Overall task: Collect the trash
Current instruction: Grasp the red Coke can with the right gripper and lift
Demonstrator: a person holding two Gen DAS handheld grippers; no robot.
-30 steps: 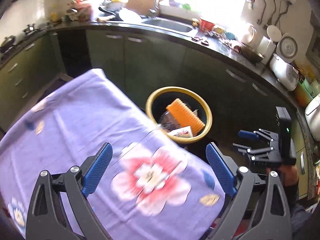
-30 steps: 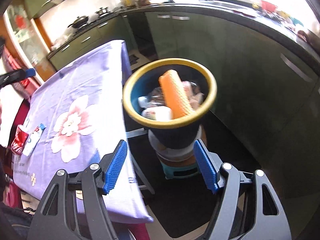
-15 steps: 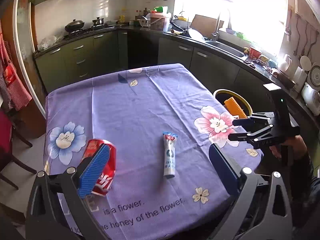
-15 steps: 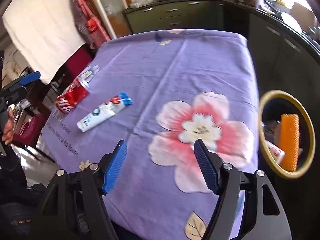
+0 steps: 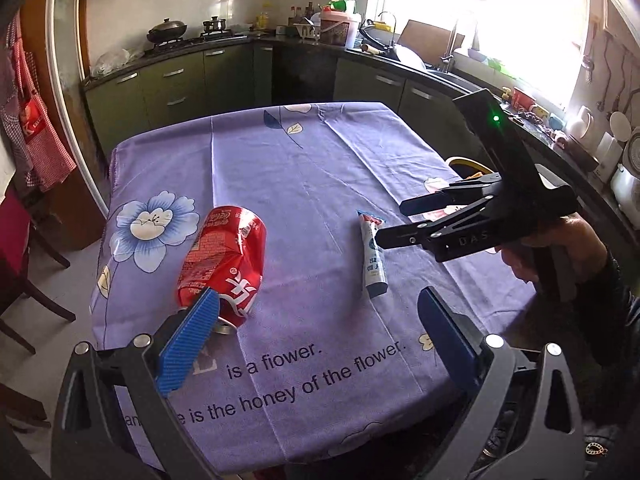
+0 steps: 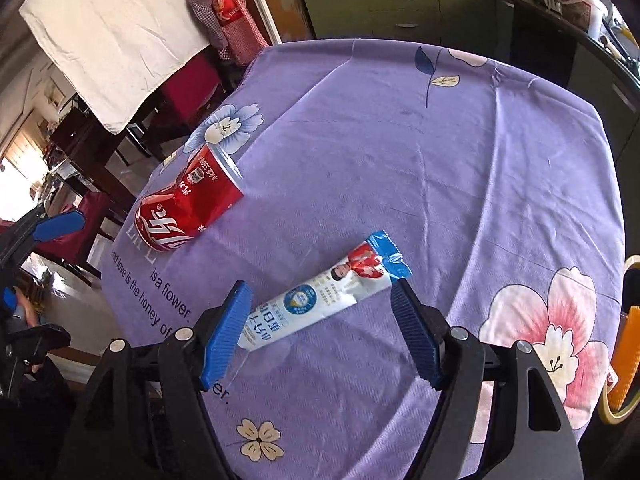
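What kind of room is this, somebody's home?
Most likely a home kitchen. A stove with pots stands on the far counter, a sink tap sits under the window, and green cabinets run around a table with a purple flowered cloth.

Purple floral tablecloth [image 5: 320,168], wok [image 5: 167,29] on stove.
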